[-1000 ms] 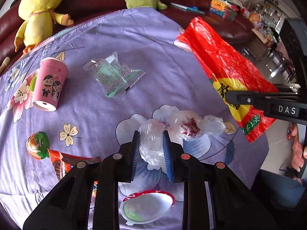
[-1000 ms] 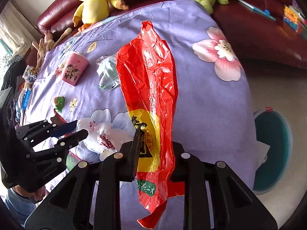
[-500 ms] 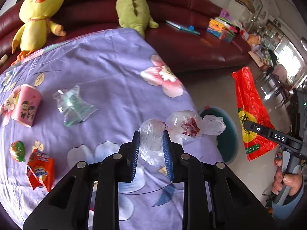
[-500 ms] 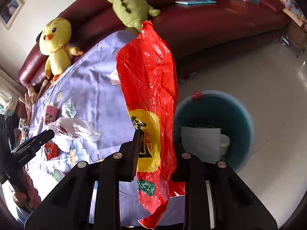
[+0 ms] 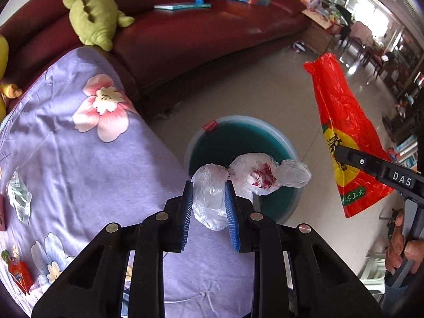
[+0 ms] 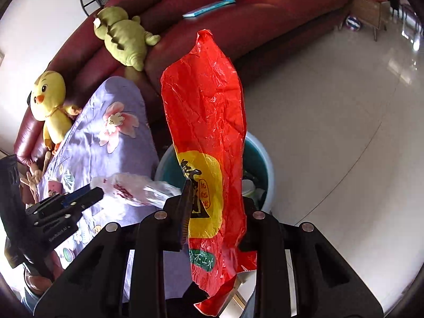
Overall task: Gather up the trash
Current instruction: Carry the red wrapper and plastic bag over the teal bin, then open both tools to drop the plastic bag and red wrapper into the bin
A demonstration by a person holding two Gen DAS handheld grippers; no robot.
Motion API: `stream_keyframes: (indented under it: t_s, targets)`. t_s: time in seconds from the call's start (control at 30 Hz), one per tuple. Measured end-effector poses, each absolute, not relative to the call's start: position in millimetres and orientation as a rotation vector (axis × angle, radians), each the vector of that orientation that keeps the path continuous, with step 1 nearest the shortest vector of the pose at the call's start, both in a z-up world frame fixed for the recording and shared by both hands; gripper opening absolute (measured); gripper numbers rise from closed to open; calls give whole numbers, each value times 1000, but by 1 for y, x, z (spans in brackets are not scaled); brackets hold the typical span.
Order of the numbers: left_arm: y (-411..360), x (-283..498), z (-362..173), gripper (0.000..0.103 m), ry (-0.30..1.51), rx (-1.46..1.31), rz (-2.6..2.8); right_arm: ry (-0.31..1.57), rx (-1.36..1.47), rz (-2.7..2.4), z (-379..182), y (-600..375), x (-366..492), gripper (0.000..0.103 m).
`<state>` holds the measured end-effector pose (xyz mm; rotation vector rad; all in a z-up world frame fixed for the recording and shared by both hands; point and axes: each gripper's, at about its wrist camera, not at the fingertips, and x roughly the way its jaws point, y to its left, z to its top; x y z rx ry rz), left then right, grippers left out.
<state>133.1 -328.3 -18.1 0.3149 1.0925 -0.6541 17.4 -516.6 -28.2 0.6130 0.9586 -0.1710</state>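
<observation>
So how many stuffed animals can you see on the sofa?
2. The green dinosaur lies on the sofa back. The yellow chick sits further left, beside the purple cloth. More toys may be hidden behind the left tool.

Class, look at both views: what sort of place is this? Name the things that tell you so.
Most likely a home living room: a long dark red leather sofa with a green plush toy on it, a floral purple cloth over a table, and a teal bin on the tiled floor.

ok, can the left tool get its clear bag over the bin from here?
Probably yes. The left tool holds the clear plastic bag just short of the teal bin, with nothing between them; the red bag hangs off to the side.
</observation>
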Motion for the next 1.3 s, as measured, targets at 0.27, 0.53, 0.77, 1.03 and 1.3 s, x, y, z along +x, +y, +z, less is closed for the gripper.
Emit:
stream_keyframes:
  t_s: [0.27, 0.53, 0.77, 1.03, 1.3]
  targets:
    - [-367, 135, -45, 25, 1139, 369, -659, 977, 616, -166, -40, -534, 17, 26]
    - [-382, 149, -54, 26, 1139, 382, -614, 998, 629, -156, -52, -543, 29, 27]
    - [-392, 167, -61, 63, 1123, 360, -578, 1027, 624, -150, -60, -540, 40, 28]
    - [-377, 173, -60, 77, 1140, 316, -580, 1071, 600, -131, -70, -530, 55, 29]
    - [-342, 165, -49, 89, 1139, 249, -578, 1110, 594, -87, -83, -511, 74, 45]
